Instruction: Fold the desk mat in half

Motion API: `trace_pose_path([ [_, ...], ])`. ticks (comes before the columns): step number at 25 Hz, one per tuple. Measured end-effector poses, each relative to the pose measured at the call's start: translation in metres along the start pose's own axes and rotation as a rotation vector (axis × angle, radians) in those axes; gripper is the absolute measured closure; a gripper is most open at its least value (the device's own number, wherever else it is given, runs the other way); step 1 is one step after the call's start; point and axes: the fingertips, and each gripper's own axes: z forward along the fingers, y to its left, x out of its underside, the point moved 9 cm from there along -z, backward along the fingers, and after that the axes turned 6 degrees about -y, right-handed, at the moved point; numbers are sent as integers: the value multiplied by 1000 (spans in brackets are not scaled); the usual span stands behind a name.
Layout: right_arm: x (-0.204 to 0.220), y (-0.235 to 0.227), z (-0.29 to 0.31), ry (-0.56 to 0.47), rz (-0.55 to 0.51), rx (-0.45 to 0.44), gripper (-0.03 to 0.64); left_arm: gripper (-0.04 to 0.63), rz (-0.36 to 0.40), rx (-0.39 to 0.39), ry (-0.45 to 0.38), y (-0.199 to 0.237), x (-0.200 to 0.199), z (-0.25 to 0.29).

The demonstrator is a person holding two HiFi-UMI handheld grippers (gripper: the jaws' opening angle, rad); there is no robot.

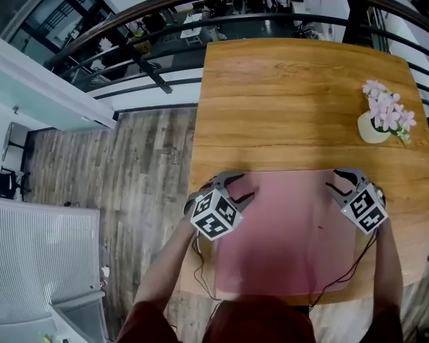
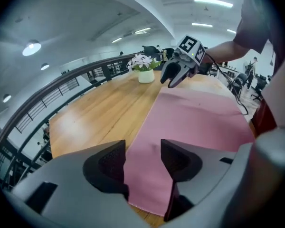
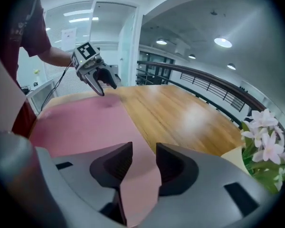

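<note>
Both released: my left gripper [image 1: 236,186] and right gripper [image 1: 341,181] sit with jaws apart over the mat's [image 1: 286,234] far corners on the table [image 1: 286,98].

A wooden table [image 1: 286,98] stands on grey plank flooring [image 1: 129,163] beside a dark curved railing [image 2: 61,82] under round ceiling lights [image 2: 32,47].

The head view looks steeply down from above the near edge of the table [image 1: 272,106], taking in the mat [image 1: 286,234], the left gripper [image 1: 242,189], the right gripper [image 1: 341,181] and the pot [image 1: 372,130] far right. The left gripper view sits low over the mat's far left corner, facing right. The right gripper view sits low over the far right corner, facing left, the pot close by. Each shows the other gripper; all three share the mat
</note>
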Motion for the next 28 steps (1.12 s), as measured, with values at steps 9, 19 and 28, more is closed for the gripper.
trace_pose_path([
  [9, 16, -27, 29, 198, -164, -206, 422, 335, 37, 181, 116, 24, 10, 28],
  [19, 29, -60, 55, 420, -234, -443, 377, 282, 53, 360, 243, 47, 11, 53],
  [28, 31, -63, 64, 442, -281, -496, 376, 276, 87, 399, 321, 53, 20, 66],
])
